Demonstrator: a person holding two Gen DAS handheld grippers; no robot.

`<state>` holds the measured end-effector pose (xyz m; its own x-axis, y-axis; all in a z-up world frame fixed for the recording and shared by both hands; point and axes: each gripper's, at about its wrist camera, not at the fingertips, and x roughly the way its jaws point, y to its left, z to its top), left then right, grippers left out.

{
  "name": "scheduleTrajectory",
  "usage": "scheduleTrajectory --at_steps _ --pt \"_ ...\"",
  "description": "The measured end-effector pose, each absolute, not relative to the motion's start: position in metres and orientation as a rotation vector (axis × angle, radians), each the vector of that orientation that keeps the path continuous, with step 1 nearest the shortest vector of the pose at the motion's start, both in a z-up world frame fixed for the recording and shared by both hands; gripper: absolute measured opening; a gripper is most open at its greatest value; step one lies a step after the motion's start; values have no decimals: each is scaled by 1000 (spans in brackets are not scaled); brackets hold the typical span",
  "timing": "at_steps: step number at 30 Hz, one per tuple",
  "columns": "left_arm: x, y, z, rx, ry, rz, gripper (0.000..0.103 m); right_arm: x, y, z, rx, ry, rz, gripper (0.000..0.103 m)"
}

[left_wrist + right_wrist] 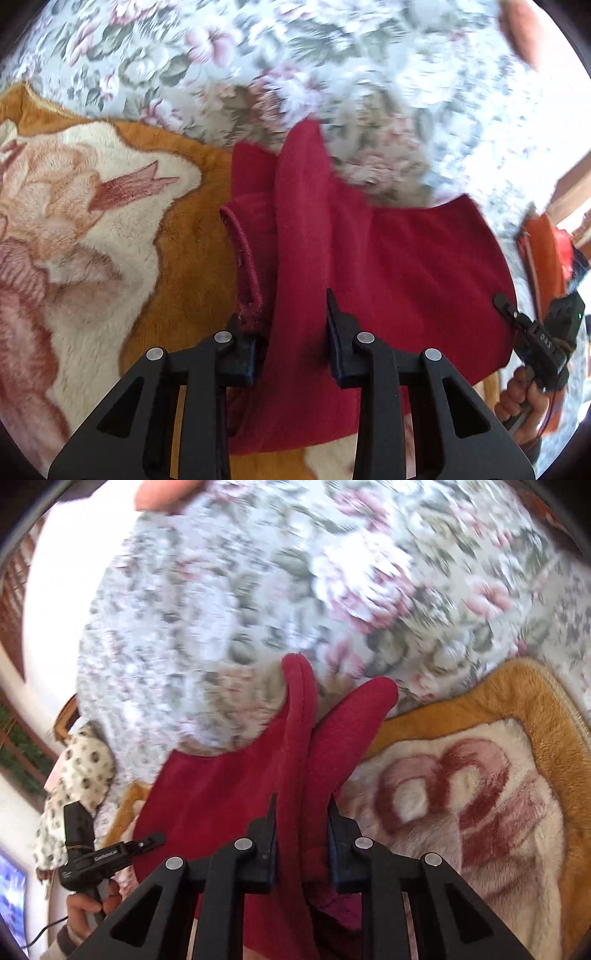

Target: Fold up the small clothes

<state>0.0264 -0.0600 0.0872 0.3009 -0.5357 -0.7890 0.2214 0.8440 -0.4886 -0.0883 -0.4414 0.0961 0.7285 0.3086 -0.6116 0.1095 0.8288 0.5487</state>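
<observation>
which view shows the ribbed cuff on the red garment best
The left wrist view: the ribbed cuff lies unobstructed beside the left gripper. The right wrist view shows the red garment but no clear cuff.

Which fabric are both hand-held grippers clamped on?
The plain dark red garment, not the floral bedspread or the orange plush blanket beneath.

— Where did the garment [388, 258] hang?
— Between the left gripper [291, 332] and right gripper [301, 827], above the plush blanket [110, 240].
— And the blanket?
— It lay on the bedspread [221, 55].
</observation>
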Motion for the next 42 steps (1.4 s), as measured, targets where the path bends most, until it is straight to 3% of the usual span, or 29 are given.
scheduleTrajectory --at_steps 4,8,12,15,18,20,22,24,25,27,28,35,42 --pt "-9 -51 108 -281 1163 -557 27 -127 -435 113 620 747 164 19" --pt "-45 -40 91 -241 1225 -541 28 -173 -439 97 671 779 143 21" --pt "-60 -33 72 -205 1269 -474 39 -194 -449 64 542 948 -82 26" --pt "-63 -31 90 -167 1220 -431 39 -211 -458 88 495 873 -143 26" --pt "-59 -34 106 -136 1161 -413 39 -207 -450 115 469 802 -81 28" --pt "-54 -39 115 -150 1144 -427 43 -193 -439 117 414 820 -77 36" --pt "-51 -45 120 -156 1131 -439 43 -171 -428 107 357 865 -64 45" --pt "-47 -59 122 -143 1122 -455 43 -148 -415 86 283 936 -94 45" --pt "-45 -67 122 -130 1117 -466 43 -140 -412 77 271 958 -104 45" --pt "-41 -81 118 -102 1114 -475 43 -131 -415 60 281 983 -115 25" --pt "-38 -87 115 -87 1114 -475 43 -131 -417 58 289 980 -126 8" --pt "-17 -100 66 -20 1182 -417 43 -123 -426 44 322 982 -164 8" --pt "-24 -87 83 -66 1162 -420 43 -141 -415 86 285 922 -186 14"
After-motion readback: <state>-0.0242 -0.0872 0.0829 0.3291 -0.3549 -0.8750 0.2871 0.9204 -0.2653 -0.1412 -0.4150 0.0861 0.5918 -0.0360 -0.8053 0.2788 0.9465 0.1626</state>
